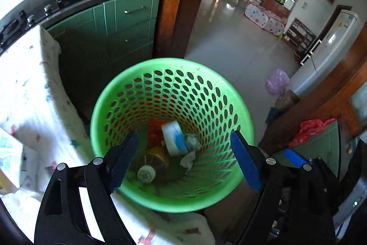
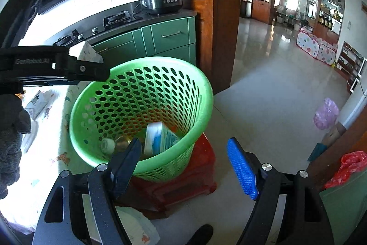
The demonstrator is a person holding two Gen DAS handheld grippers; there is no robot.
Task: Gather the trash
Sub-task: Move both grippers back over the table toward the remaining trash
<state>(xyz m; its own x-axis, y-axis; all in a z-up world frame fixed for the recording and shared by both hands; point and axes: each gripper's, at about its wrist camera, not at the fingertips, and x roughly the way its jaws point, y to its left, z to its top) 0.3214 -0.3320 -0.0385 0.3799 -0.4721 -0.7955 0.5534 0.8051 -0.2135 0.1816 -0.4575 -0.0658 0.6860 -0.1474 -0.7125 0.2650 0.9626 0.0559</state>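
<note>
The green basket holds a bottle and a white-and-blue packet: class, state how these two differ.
The bottle is rounded, with a pale screw cap and yellowish body; the white-and-blue packet is flat and boxy. The bottle lies on its side on the floor of the green basket; the packet stands tilted, propped on other scraps. Both are already inside the basket, and no gripper holds either.
</note>
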